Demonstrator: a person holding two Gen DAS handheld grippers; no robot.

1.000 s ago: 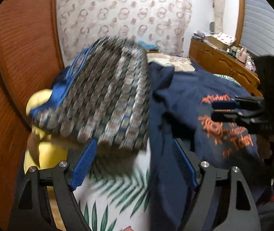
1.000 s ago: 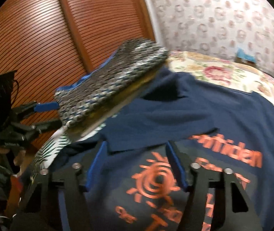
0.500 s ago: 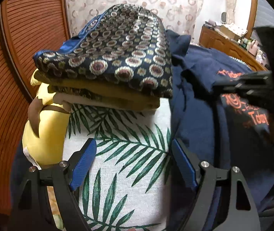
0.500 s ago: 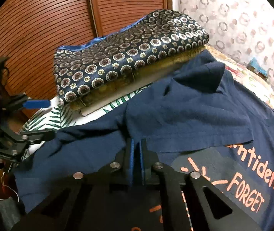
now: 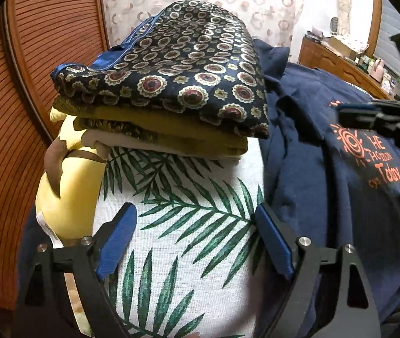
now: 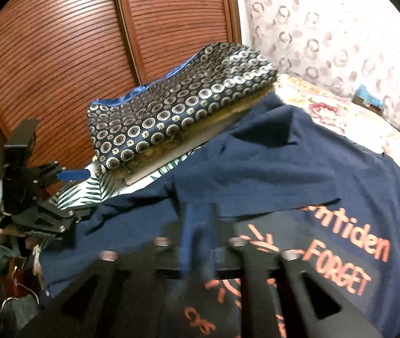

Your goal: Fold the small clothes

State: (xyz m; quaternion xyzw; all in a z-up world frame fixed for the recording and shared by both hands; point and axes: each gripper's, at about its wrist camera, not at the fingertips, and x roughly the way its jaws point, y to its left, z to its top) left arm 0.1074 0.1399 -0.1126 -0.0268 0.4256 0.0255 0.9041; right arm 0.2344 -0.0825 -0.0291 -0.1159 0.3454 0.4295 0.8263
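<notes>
Both grippers sit low in their frames: my left gripper (image 5: 195,239) is spread wide over the leaf-print sheet (image 5: 188,225), my right gripper (image 6: 200,225) pinched together on the navy T-shirt (image 6: 270,169). Folded stack (image 5: 169,95) fills centre-left.

Right gripper (image 6: 198,225) motion-blurred in right wrist view; blue pads read as closed together, but whether any fabric is pinched can't be told. Orange print on navy cotton t-shirt (image 6: 270,169) partly covered by the gripper body, lettering cut by frame edge; in left wrist view the print is partly hidden behind the right gripper (image 5: 374,118). Lower layers of folded stack under the navy medallion-print cloth (image 5: 177,76) show edges only. Yellow plush toy (image 5: 67,197) partly hidden under the stack. Small items on wooden dresser (image 5: 337,59) too small to identify.
</notes>
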